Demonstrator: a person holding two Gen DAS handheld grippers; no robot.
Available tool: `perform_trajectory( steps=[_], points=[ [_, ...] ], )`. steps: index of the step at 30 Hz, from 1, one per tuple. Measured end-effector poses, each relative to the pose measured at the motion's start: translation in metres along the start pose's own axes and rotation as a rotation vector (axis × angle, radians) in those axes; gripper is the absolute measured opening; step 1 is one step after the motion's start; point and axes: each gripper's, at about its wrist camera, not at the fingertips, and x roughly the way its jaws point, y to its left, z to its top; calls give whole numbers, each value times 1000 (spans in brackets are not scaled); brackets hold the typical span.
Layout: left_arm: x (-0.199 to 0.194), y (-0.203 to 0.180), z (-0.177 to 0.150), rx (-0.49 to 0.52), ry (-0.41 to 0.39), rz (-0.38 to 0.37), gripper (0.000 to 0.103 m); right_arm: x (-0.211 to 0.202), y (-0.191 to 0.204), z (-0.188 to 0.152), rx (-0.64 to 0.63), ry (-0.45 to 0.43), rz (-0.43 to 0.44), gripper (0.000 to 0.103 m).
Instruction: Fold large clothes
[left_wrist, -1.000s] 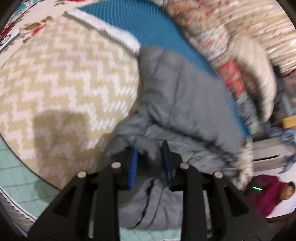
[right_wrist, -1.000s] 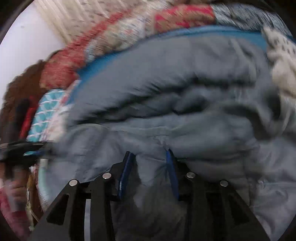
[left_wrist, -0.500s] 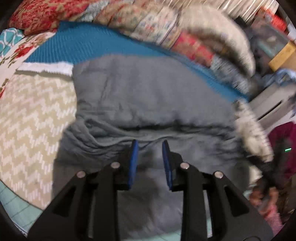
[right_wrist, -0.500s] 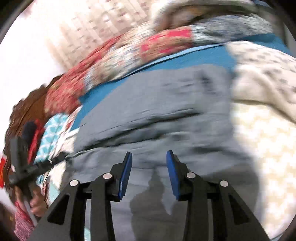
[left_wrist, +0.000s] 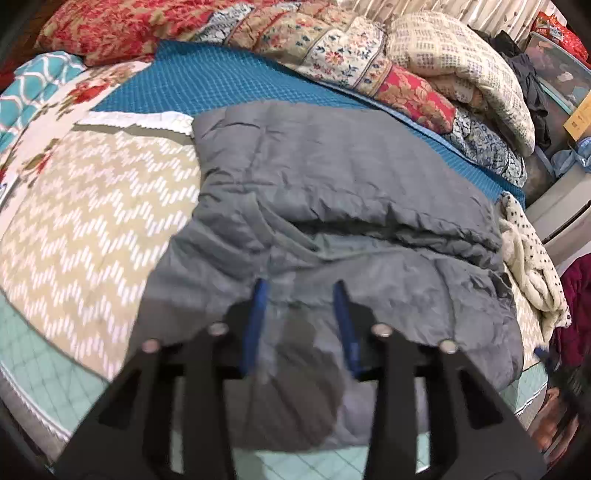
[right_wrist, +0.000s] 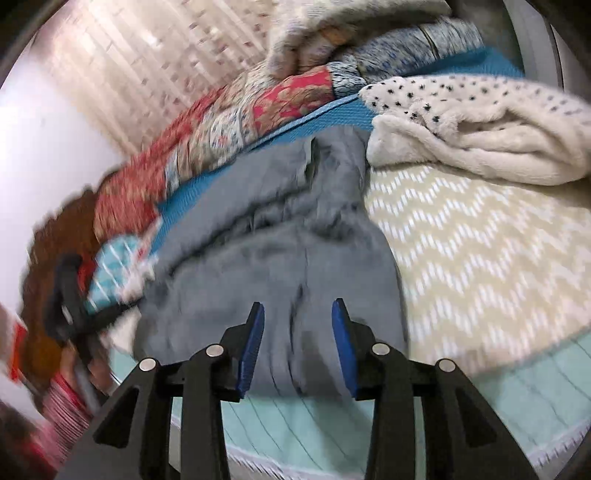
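Left gripper (left_wrist: 301, 293): jaws just been opening, now parted, blue pads clear of cloth, nothing pinched between them. Poised over the near edge of the grey padded garment (left_wrist: 343, 192), which shows through the gap.

Right gripper (right_wrist: 297, 314): jaws apart, gripping nothing. Grey padded garment (right_wrist: 280, 236) visible behind the gap, not held.

Garment lying on the bed, doubled over: upper layer folded back toward the near side, thick rumpled fold line running across the middle in the left view. Near hem hanging toward the mint quilted edge (left_wrist: 55, 373) of the bed.

Under and beside the garment: beige zigzag blanket (left_wrist: 85, 229) to the left in the left view, to the right in the right view. Teal waffle blanket (left_wrist: 229, 77) beyond, partly under the far end of the garment.

Cream dotted fleece (right_wrist: 472, 129) bunched up just beside the garment's far corner, resting on the zigzag blanket.

Along the back: row of floral patchwork quilts (left_wrist: 332, 48) and a rolled cream quilt (left_wrist: 461, 62).

Right view blurred at left edge; other handheld gripper (right_wrist: 70, 295) dimly seen there.
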Motion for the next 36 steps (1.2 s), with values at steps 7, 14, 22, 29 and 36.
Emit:
perform_trajectory(
  steps=[7, 14, 22, 29, 36],
  points=[
    [9, -18, -23, -9, 76, 33, 46, 10, -14, -45, -42, 72, -52, 50],
    [22, -28, -35, 56, 82, 138, 52, 29, -46, -61, 100, 81, -52, 56],
    [25, -20, -44, 24, 62, 131, 59, 26, -34, -62, 63, 11, -11, 79],
    [-16, -20, -69, 91, -3, 92, 71, -35, 4, -71, -5, -143, -42, 98],
    [-12, -16, -126, 162, 48, 112, 72, -10, -6, -93, 77, -28, -186, 98]
  ],
)
